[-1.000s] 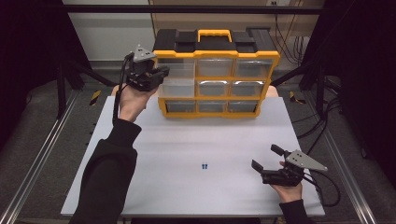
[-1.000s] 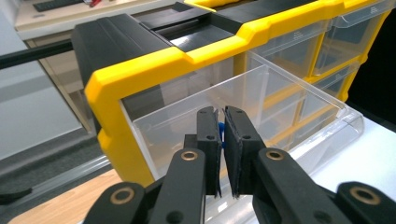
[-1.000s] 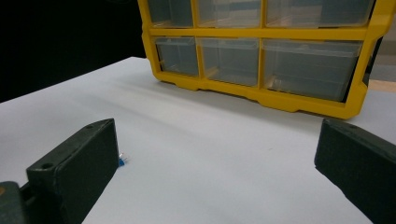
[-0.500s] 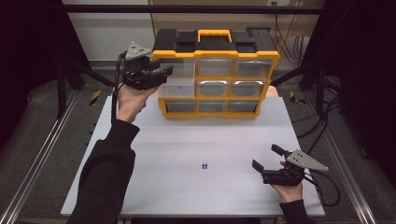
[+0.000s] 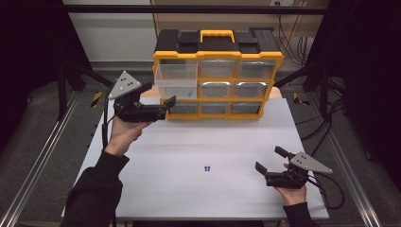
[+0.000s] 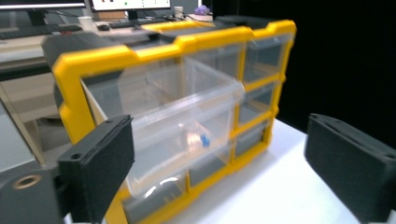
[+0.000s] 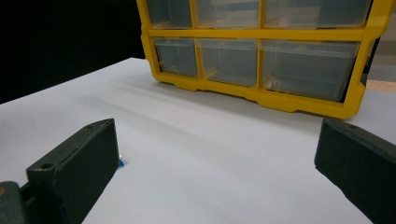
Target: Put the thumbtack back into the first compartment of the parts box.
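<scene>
Standing at the far edge of the white desk [image 5: 198,142] was a yellow box of drawers [image 5: 217,78]; its top left drawer [image 5: 176,81] was pulled out toward the person, and a small blue piece [image 6: 205,139] lay inside that clear drawer; the other drawers sat shut in their frame. The left hand-held gripper [image 5: 163,105] was held just in front of the box, near its lower left corner; its jaws had just been opening and stood wide apart, with nothing between them; in the left gripper view the pulled-out drawer showed between the two black jaws, apart from both. The right hand-held gripper [image 5: 268,160] rested low near the front right corner of the desk, well apart from the box; its jaws stood open too and held nothing. Two tiny blue pieces [image 5: 207,168] lay side by side on the bare desk, between the two hands and nearer the right one.
</scene>
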{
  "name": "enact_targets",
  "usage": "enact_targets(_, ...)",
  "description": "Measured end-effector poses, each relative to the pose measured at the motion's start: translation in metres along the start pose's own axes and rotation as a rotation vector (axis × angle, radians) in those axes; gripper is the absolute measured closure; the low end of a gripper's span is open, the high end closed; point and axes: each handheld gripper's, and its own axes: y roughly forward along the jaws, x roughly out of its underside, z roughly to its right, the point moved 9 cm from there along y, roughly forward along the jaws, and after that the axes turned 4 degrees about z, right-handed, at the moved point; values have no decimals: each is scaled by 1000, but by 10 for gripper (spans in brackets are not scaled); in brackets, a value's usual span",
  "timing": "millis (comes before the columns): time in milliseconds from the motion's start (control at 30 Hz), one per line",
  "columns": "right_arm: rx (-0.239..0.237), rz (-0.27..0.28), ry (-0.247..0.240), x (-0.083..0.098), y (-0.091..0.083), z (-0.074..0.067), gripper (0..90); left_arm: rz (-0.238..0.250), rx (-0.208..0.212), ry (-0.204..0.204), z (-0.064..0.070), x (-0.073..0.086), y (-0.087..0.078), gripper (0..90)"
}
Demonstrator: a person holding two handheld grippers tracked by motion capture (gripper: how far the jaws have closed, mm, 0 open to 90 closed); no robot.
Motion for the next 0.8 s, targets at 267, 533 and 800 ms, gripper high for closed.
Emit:
enact_targets(267,0,4,-1,0,0,0,5,-6,13,7,18,44,-11,36)
enact_targets(533,1,1,-1,0,0,0,5,-28,33,-1,36,76,-5,29)
enact_targets(800,-1,-1,1,0,0,-1,5,-101,54,-20,53,120,6,30)
